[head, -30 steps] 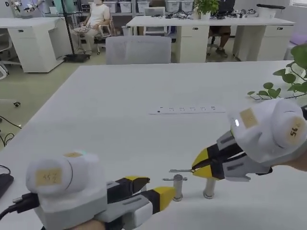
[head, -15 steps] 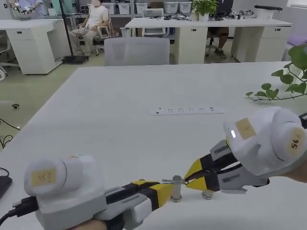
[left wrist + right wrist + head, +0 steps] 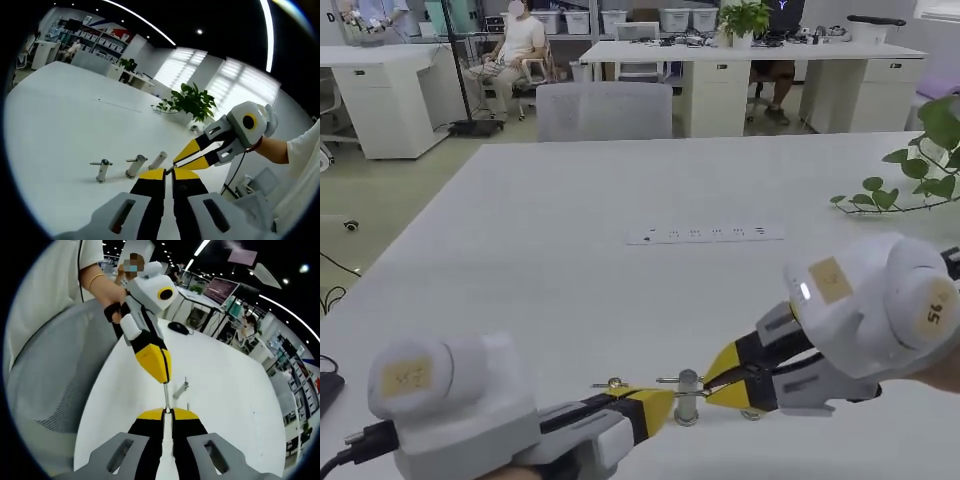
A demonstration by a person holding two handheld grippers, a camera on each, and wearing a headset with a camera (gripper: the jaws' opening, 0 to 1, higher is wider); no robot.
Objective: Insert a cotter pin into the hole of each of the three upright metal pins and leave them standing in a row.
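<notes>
where the yellow jaw tips meet, low centre of the right gripper view, the right gripper is closed down on one end of a loose cotter pin. the left gripper, entering from the upper left, looks clamped on the other end, though the wire is too thin to be sure of that second grip. its own view shows its jaws drawn almost together.

just past the tips, in the lower left of the left gripper view, three metal pins stand in a row on the white table. the third pin, nearest the grippers, shows no cotter and appears to lean, which may be the lens. the middle pin and the end pin each carry fitted cotters crosswise near the head.

judgement: the cotter is light, slick, springy wire and liable to pivot in the jaws, so it is best held close to its looped head with the legs left free. the metal pin is stiff and probably tips easily, so it is best steadied low on the shank.

farther off in the head view, a power strip lies at centre and a plant sits at the right edge.
</notes>
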